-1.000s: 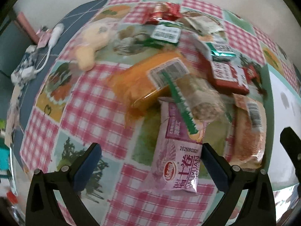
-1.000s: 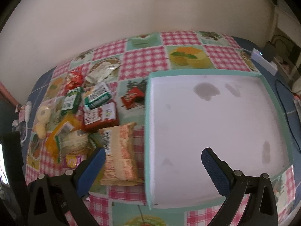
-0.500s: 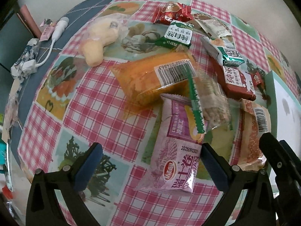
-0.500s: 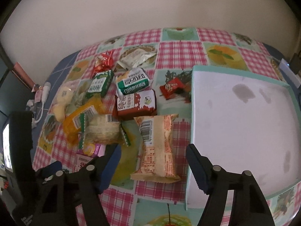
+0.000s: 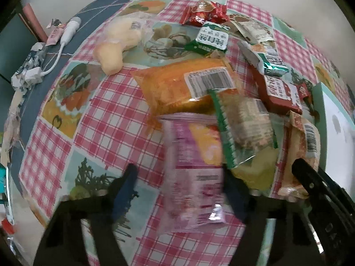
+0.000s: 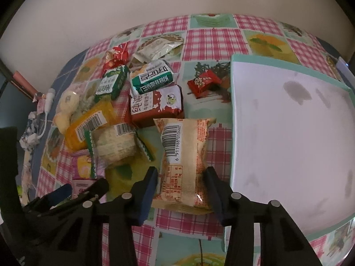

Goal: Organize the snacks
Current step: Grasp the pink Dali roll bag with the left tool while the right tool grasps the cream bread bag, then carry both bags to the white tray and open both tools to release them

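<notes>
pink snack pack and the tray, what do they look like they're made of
Pink snack pack: probably thin glossy plastic film, with a silvery crimped end and wrinkles. Tray: matte white base with a teal rim, likely plastic or coated board; stains show, no glare.

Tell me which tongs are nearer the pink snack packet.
Left. The left tongs straddle the pink snack packet, closing on it; the right tongs straddle the beige packet beside it.

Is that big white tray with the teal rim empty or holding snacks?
Empty: the white tray with the teal rim shows only bare, stained floor.
</notes>
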### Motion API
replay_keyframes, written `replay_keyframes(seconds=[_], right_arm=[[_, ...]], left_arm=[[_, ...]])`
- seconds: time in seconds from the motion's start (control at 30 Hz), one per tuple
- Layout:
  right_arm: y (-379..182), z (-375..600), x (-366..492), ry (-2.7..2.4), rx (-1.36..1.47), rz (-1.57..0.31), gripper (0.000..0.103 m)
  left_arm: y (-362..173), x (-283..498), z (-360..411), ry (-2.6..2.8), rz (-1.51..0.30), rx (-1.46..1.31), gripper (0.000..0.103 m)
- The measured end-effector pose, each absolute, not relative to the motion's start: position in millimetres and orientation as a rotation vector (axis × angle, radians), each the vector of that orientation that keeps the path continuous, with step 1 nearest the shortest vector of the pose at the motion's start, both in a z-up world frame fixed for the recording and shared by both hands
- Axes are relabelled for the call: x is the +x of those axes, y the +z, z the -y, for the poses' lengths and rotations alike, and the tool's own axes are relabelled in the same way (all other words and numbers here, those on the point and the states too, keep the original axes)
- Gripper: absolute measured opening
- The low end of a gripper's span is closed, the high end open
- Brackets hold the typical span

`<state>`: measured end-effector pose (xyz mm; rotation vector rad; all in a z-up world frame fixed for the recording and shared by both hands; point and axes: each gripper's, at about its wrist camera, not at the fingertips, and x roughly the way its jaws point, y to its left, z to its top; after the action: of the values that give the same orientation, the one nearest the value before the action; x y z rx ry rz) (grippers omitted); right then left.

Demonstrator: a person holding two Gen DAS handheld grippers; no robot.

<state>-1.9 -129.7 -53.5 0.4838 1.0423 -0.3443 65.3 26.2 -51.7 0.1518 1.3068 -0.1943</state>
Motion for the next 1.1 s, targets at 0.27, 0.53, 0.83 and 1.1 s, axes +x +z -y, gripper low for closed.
replay_keyframes(seconds=[0.27, 0.53, 0.83, 1.1], right_arm=[[-43, 131, -6, -0.325, 0.511, -1.016, 0.035], [-23, 130, -11, -0.314, 0.505, -0.972, 0.033], [10, 142, -25, -0.311, 0.524, -0.877, 0.031], [26, 165, -41, -0.369, 0.549, -0.816, 0.018]], left_arm=[[-36, 57, -39, -0.197, -1.256, 0.125, 0.043], [-7, 46, -47, -0.165, -1.197, 0.108, 0.043], [26, 34, -33, -0.163, -1.124, 0.129, 0.043], [37, 30, 14, -0.242, -1.118, 0.189, 0.043]])
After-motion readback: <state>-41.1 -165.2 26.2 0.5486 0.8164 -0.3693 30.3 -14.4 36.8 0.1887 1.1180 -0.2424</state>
